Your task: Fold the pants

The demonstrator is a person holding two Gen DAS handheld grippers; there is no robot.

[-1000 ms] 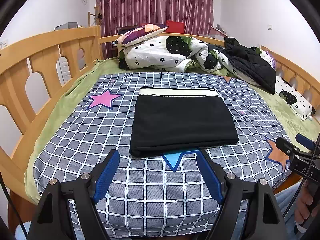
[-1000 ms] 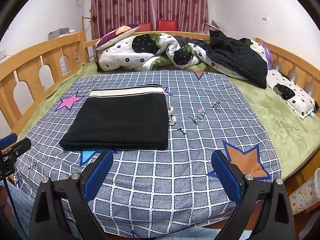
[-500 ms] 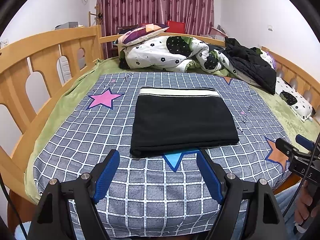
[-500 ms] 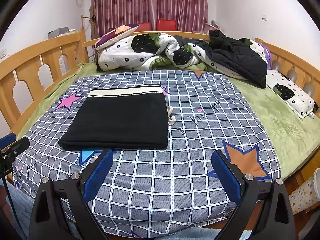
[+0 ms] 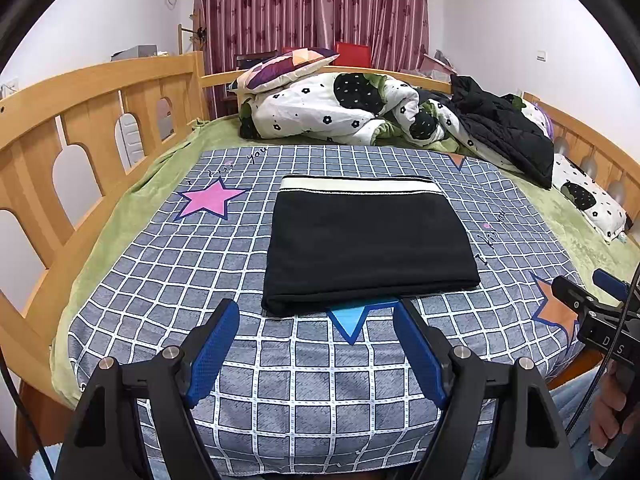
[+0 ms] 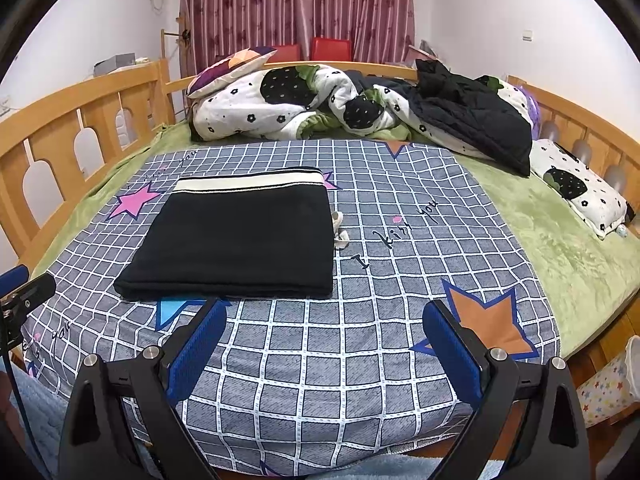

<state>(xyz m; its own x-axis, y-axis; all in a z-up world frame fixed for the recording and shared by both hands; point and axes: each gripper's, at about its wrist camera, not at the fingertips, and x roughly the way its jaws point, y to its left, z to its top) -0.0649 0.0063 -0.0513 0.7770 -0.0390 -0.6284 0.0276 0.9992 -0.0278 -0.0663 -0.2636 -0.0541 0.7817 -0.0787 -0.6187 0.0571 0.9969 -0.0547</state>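
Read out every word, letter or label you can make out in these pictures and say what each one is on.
"I kiss you": black script on the grey checked bedsheet, right of the folded black pants.
"you": same sheet, far left corner; the script before it is too small to read.
"you": sheet's near left edge.
"D S": white letters on the right gripper body.

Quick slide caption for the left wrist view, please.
Black pants folded into a flat rectangle on the checked bedspread, left gripper open and empty.

One folded pair of pants [image 5: 370, 242] is counted, two grippers [image 5: 316, 318] [image 6: 324, 318], one grid blanket [image 6: 360, 340], one black jacket [image 6: 472, 120], two red chairs [image 6: 331, 49].
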